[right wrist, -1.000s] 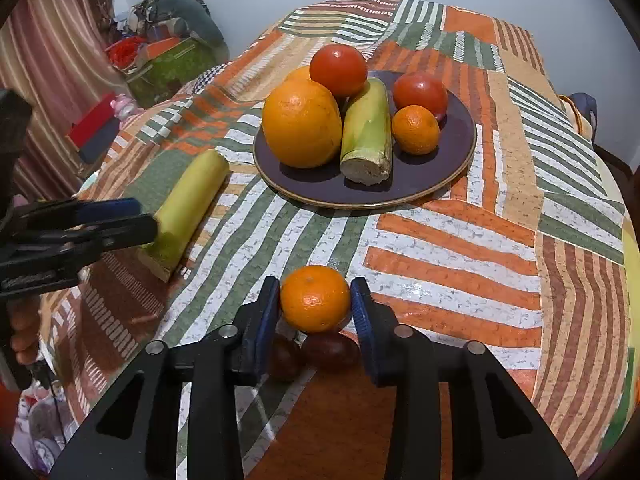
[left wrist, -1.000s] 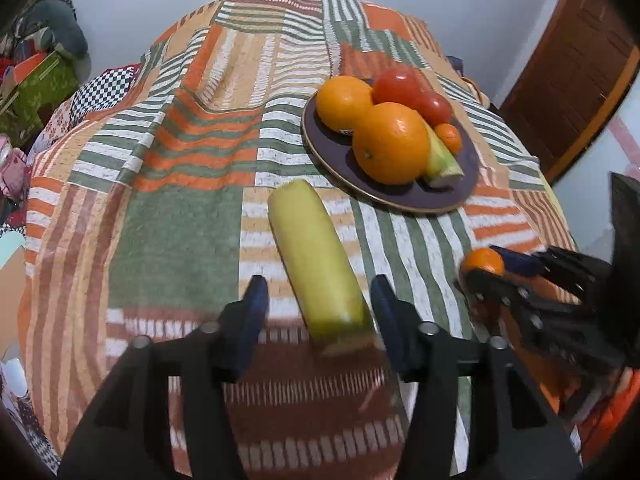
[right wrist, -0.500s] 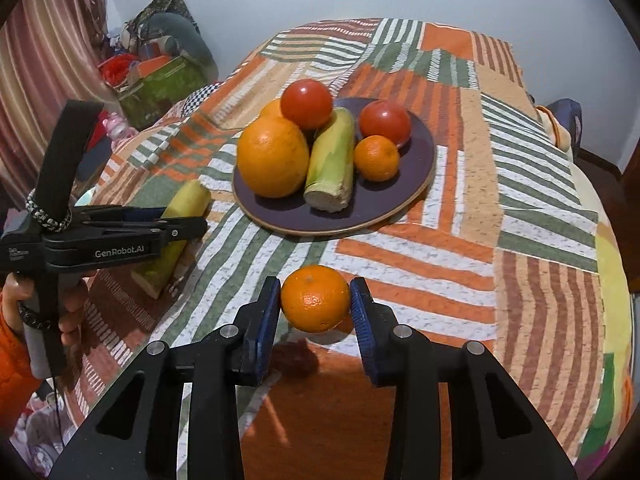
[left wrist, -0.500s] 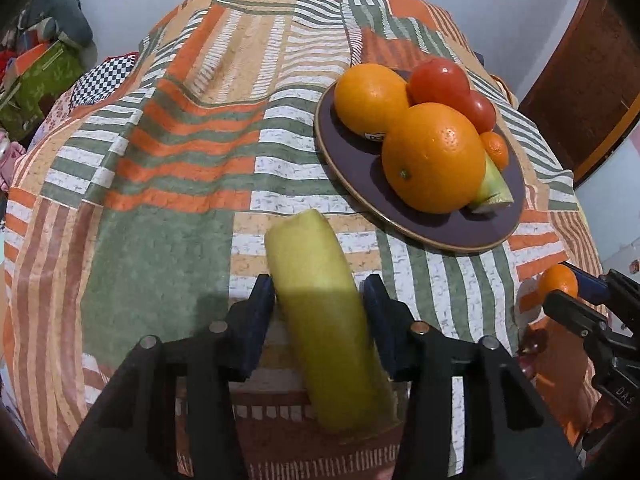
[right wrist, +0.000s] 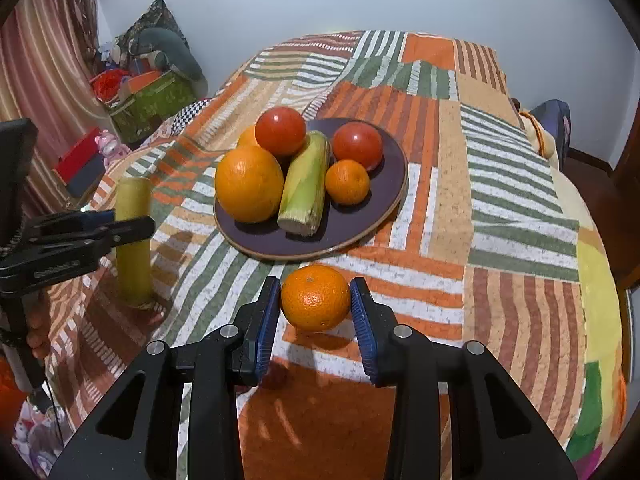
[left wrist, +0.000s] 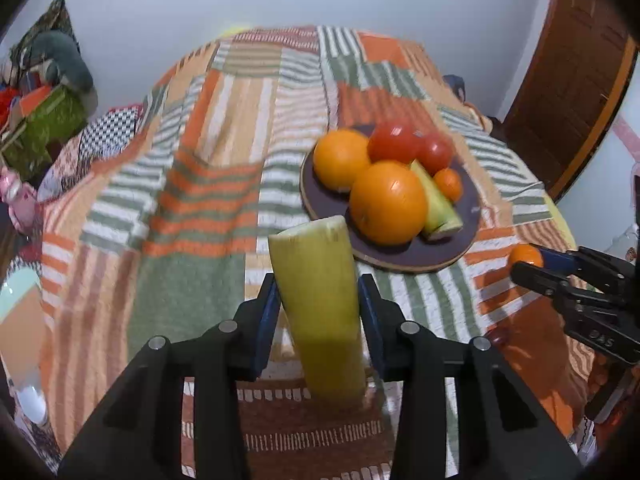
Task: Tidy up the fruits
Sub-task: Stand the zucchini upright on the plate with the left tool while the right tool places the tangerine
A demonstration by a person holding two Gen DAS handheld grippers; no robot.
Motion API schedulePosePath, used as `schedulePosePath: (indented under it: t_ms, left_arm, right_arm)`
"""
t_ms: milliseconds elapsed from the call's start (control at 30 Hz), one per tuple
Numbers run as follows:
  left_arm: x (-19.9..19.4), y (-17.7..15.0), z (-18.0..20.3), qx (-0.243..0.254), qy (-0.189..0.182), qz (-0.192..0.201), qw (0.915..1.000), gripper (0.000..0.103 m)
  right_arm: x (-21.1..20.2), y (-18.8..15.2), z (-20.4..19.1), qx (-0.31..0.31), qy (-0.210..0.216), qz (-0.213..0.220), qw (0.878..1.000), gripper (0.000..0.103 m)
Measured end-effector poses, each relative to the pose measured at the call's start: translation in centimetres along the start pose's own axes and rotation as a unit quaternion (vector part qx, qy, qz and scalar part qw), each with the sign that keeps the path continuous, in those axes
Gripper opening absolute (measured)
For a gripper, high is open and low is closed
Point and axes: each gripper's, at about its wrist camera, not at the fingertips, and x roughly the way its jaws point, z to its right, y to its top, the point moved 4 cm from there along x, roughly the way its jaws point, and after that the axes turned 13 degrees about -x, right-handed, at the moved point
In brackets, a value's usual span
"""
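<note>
The left tool (left wrist: pixel 318 312) pinches a yellow-green corn cob in its husk (left wrist: pixel 318 292); its jaws have just been closing, and the blue pads now press the cob on both sides. In the right wrist view the cob (right wrist: pixel 133 216) stands upright, its lower end on or just above the patchwork bedspread (right wrist: pixel 516 184); I cannot tell which. The person's fingers (right wrist: pixel 38 328) show below that tool at the left edge.

The right tool (right wrist: pixel 316 314) is closed on a small orange (right wrist: pixel 315 298), held clear of the cloth with its shadow underneath. From the left wrist view the same orange (left wrist: pixel 525 256) shows between the tool's tips at the right, near the plate's rim.

The dark round plate (right wrist: pixel 380 208) lies on the bedspread just beyond the held orange. On it a big orange (right wrist: pixel 249 183) touches a second husked corn cob (right wrist: pixel 306 188), which lies lengthwise across the middle. A tomato (right wrist: pixel 281 131) rests on top at the back, partly hiding another orange (right wrist: pixel 248 138). A second tomato (right wrist: pixel 357 145) sits on the far right, and a small mandarin (right wrist: pixel 347 181) lies just in front of it, beside the cob.

Past the bed's left side are a green box (right wrist: pixel 154 106) and a striped curtain (right wrist: pixel 36 64)
</note>
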Motion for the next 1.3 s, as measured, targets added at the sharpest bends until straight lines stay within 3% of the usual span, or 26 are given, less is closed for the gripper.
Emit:
schedulePosePath:
  t_ms: [267, 567, 867, 1300]
  left_arm:
    - [-0.5, 3.2, 0.5, -0.008, -0.010, 0.024, 0.9996, 0.036]
    - [1.6, 6.6, 2.0, 0.001, -0.007, 0.037, 0.9993, 0.036]
    - [4.7, 7.9, 3.6, 0.029, 0.017, 0.039, 0.9987, 0.036]
    - [7.1, 9.4, 4.4, 0.036, 0.013, 0.031, 0.9988, 0.036]
  right_arm:
    - [-0.2, 2.0, 1.0, 0.002, -0.011, 0.019, 1.000, 0.033]
    - [0.7, 4.5, 3.0, 0.007, -0.022, 0.029, 0.999, 0.033]
    - [3.0, 6.2, 4.7, 0.002, -0.043, 0.020, 0.999, 0.033]
    - [5.8, 6.1, 6.2, 0.013, -0.047, -0.003, 0.999, 0.033]
